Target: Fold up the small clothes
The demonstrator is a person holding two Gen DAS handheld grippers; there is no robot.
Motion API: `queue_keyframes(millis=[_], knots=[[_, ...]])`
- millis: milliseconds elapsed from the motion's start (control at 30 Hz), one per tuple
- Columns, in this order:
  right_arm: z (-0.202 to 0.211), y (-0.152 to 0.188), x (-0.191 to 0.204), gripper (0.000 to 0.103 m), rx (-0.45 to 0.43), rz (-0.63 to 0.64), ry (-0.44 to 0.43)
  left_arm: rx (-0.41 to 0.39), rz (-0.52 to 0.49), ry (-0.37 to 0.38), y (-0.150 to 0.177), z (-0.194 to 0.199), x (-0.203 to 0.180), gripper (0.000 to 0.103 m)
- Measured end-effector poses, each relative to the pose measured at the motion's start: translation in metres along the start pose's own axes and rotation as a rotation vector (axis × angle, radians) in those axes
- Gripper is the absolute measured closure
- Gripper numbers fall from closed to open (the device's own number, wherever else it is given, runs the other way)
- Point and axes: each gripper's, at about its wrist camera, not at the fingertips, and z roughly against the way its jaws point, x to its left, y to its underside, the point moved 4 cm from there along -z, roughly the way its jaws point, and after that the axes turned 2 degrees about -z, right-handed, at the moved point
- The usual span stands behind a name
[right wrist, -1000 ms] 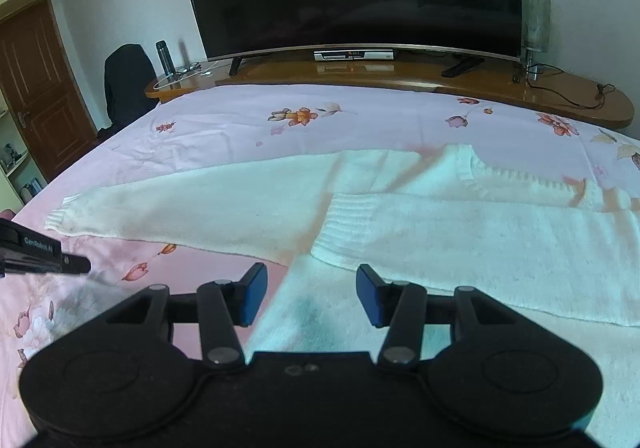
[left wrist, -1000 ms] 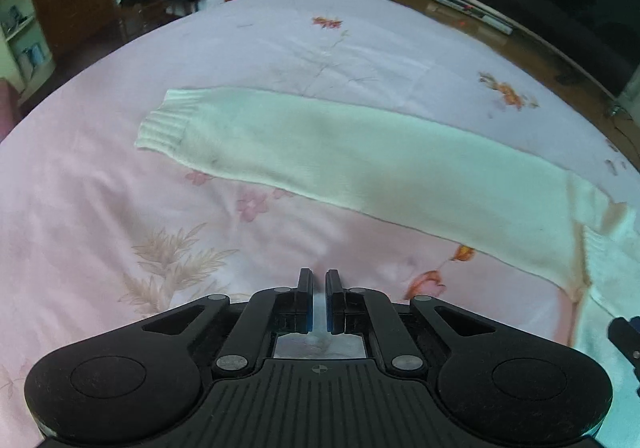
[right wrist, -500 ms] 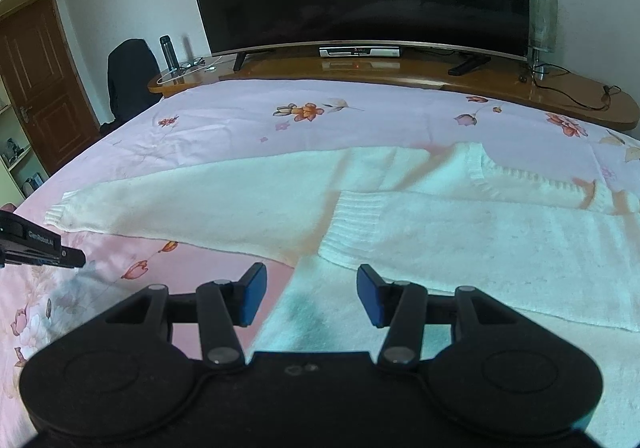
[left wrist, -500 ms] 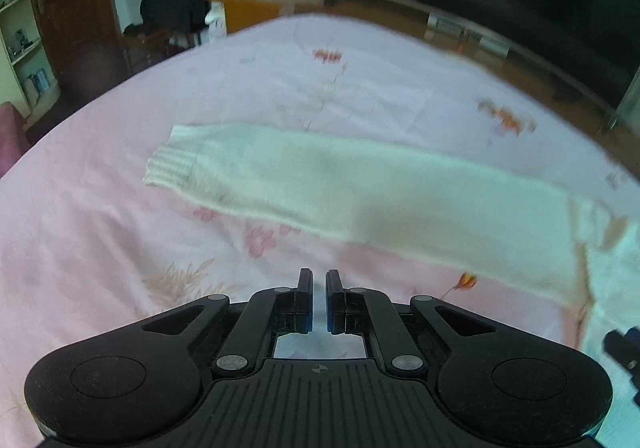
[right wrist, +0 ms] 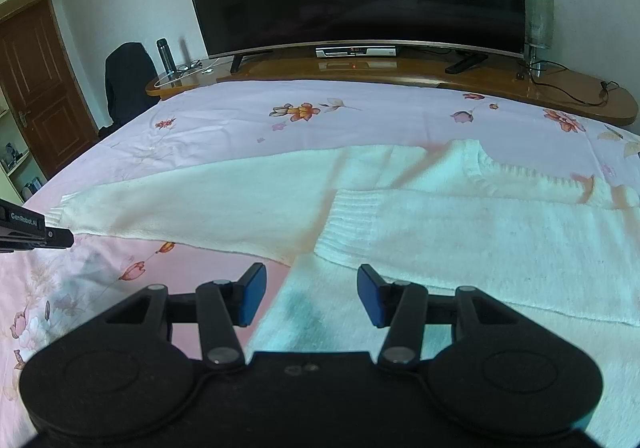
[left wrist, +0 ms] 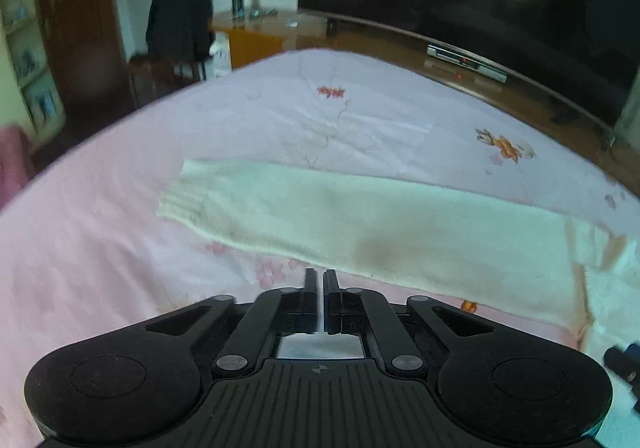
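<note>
Cream knit, the sweater (right wrist: 440,232) lies flat on the bed (right wrist: 240,120), one sleeve already folded across its chest and the other sleeve (left wrist: 360,228) stretched out to the sweater's left. Near that sleeve's lower edge the left gripper (left wrist: 321,280) hovers clenched on nothing. Over the sweater's near hem the right gripper (right wrist: 311,292) hangs released, jaws apart and empty. Judging by this, the second sleeve fold is in hand; next the left gripper must open, pinch the cuff (left wrist: 184,202) and carry it across the sweater's body.

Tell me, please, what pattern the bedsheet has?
Pink bedsheet with scattered flower prints, clearest in the right wrist view.
</note>
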Motion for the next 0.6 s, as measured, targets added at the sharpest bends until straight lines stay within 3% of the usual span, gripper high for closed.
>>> queue_keyframes(millis=[33, 100, 133, 167, 267, 367, 500, 533, 567, 600], knots=[[0.0, 0.0, 0.0, 0.053, 0.0, -0.001, 0.003, -0.011, -0.004, 0.017, 0.0, 0.002, -0.001, 0.093], [0.001, 0.0, -0.002, 0.053, -0.004, -0.006, 0.001, -0.044, -0.016, 0.039, 0.0, 0.006, -0.003, 0.026], [0.0, 0.0, -0.002, 0.053, -0.005, -0.006, 0.004, -0.062, -0.019, 0.013, -0.002, 0.008, -0.004, 0.004], [0.0, -0.001, -0.002, 0.053, -0.003, -0.003, 0.004, -0.098, -0.025, -0.02, -0.003, 0.009, -0.003, 0.0], [0.0, -0.001, -0.002, 0.053, -0.007, 0.002, 0.004, -0.086, -0.042, -0.025, -0.011, -0.001, -0.002, 0.0], [-0.002, -0.003, -0.002, 0.053, -0.008, 0.003, 0.007, 0.011, 0.057, 0.021, -0.015, -0.021, 0.011, 0.0], [-0.004, -0.004, -0.003, 0.053, -0.012, 0.013, 0.019, 0.033, 0.193, 0.058, -0.015, -0.039, 0.029, 0.002], [-0.005, -0.005, -0.003, 0.053, -0.014, 0.016, 0.023, 0.03, 0.219, 0.065, -0.015, -0.041, 0.032, 0.018], [-0.006, -0.006, -0.004, 0.053, -0.014, 0.019, 0.028, 0.032, 0.242, 0.069, -0.016, -0.046, 0.036, 0.041], [-0.007, -0.007, -0.005, 0.053, -0.016, 0.019, 0.032, 0.053, 0.272, 0.094, -0.015, -0.053, 0.04, 0.05]])
